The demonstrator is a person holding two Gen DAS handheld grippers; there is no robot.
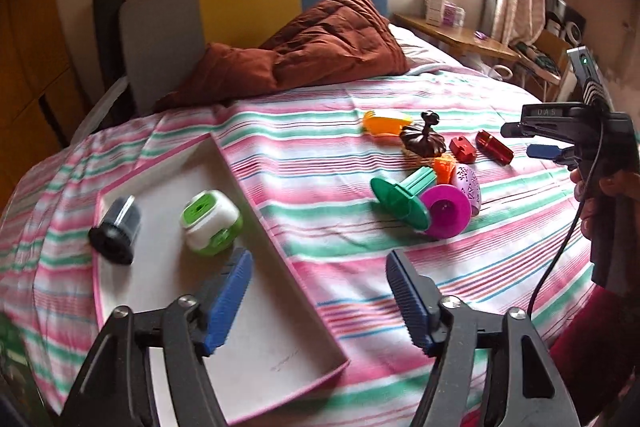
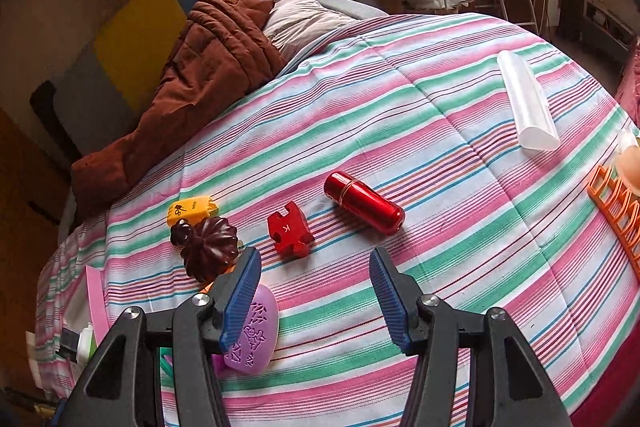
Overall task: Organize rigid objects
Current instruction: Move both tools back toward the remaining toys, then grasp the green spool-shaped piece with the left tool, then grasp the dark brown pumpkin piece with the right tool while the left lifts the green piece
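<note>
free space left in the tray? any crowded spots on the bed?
The shallow white cardboard tray is bare on its near half, below the green-and-white cube and black ribbed cylinder. The striped bedspread is clear nearby. It is crowded around the green flanged spool.

Pink, green and white striped bedspread (image 2: 400, 115); glossy red metal cylinder (image 2: 363, 202); red puzzle-shaped block (image 2: 290, 229); lilac patterned egg (image 2: 252, 335).

A striped bed (image 2: 440, 147) carries a red tube (image 2: 363, 202) and puzzle piece (image 2: 290, 229) ahead of the right jaws, a tray (image 1: 256, 307) under the left.
</note>
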